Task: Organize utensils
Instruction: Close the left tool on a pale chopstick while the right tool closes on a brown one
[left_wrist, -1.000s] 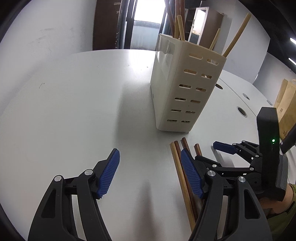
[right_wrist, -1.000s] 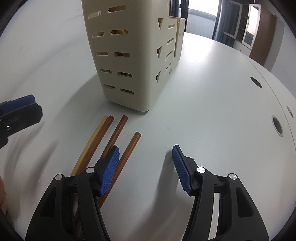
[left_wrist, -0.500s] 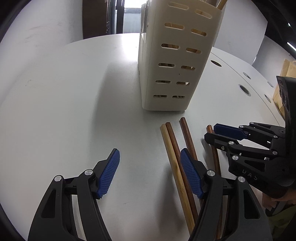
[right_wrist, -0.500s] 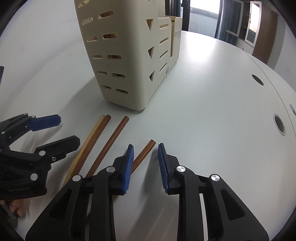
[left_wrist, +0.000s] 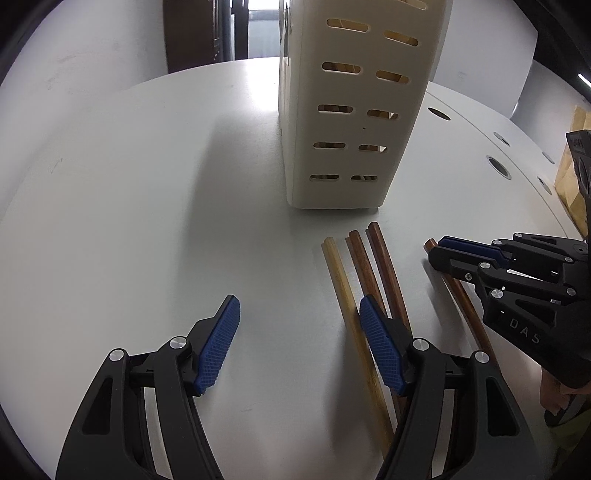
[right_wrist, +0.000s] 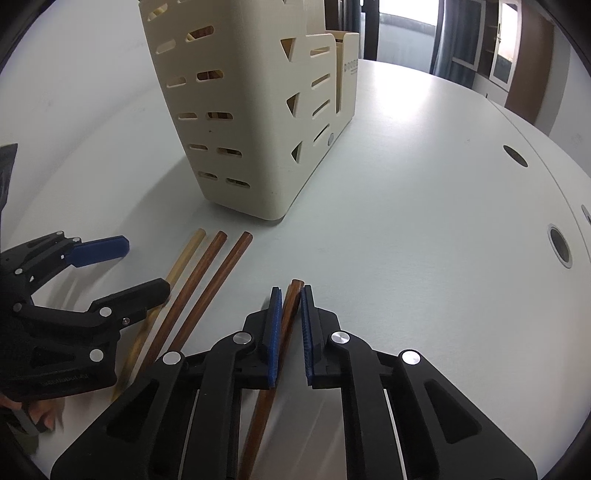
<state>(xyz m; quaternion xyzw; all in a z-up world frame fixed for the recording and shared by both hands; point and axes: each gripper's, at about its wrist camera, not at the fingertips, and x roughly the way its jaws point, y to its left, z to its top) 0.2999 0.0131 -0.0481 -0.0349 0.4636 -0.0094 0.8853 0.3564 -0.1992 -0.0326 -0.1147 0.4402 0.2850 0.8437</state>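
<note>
A cream slotted utensil holder (left_wrist: 351, 110) (right_wrist: 251, 110) stands on the white table (right_wrist: 406, 221) with chopsticks inside. Before it lie a pale chopstick (left_wrist: 338, 269) (right_wrist: 188, 247) and two brown chopsticks (left_wrist: 384, 258) (right_wrist: 221, 266) side by side. A third brown chopstick (right_wrist: 293, 286) (left_wrist: 458, 291) lies apart to the right. My right gripper (right_wrist: 290, 291) (left_wrist: 437, 249) is closing, its blue pads against that chopstick near its far end. My left gripper (left_wrist: 298, 301) (right_wrist: 146, 266) stands open low over the table. Its right finger rests over the three chopsticks, and nothing is between its pads.
Round cable holes (right_wrist: 559, 247) dot the table on the right side. A brown cardboard box (left_wrist: 569, 184) stands past the table's right edge. A person's fingers (right_wrist: 40, 421) show behind the left gripper. Bare tabletop stretches left of the holder.
My right gripper's jaws went from wide apart to closed around the lone brown chopstick. My left gripper came down and forward, closer to the three chopsticks, still open.
</note>
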